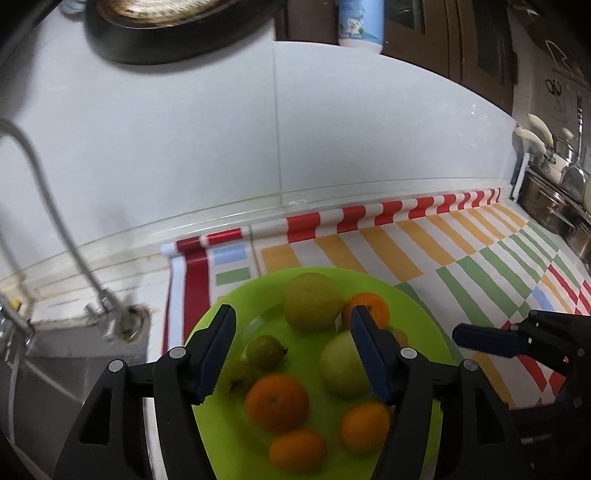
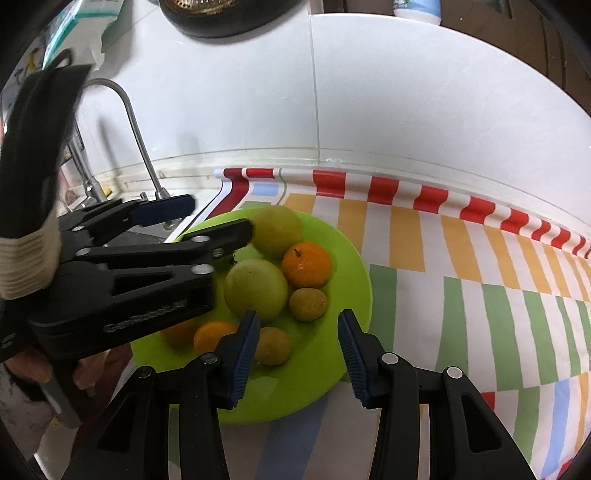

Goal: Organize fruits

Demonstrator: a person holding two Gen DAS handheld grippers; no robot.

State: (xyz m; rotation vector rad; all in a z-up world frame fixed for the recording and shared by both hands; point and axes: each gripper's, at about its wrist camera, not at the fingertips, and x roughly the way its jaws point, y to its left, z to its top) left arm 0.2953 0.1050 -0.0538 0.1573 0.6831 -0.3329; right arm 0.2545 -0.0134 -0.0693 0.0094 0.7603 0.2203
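Observation:
A lime green plate [image 1: 417,306] [image 2: 354,266] sits on a striped mat and holds several fruits. In the left wrist view I see oranges [image 1: 277,402], a large yellow-green fruit [image 1: 312,301], a pale green apple [image 1: 341,363] and a small green fruit [image 1: 264,352]. My left gripper [image 1: 291,350] is open and empty just above the plate; it also shows in the right wrist view [image 2: 218,218]. My right gripper [image 2: 297,347] is open and empty over the plate's near right edge, near an orange [image 2: 306,264] and a green apple [image 2: 255,288]. One of its fingers [image 1: 487,339] shows in the left wrist view.
The colourful striped mat [image 1: 461,258] [image 2: 480,277] covers the counter, rolled up against the white tiled wall. A sink with a faucet [image 1: 55,221] [image 2: 136,129] lies left of the plate. Steel pots [image 1: 554,206] stand at the far right. A dark pan [image 1: 166,29] hangs above.

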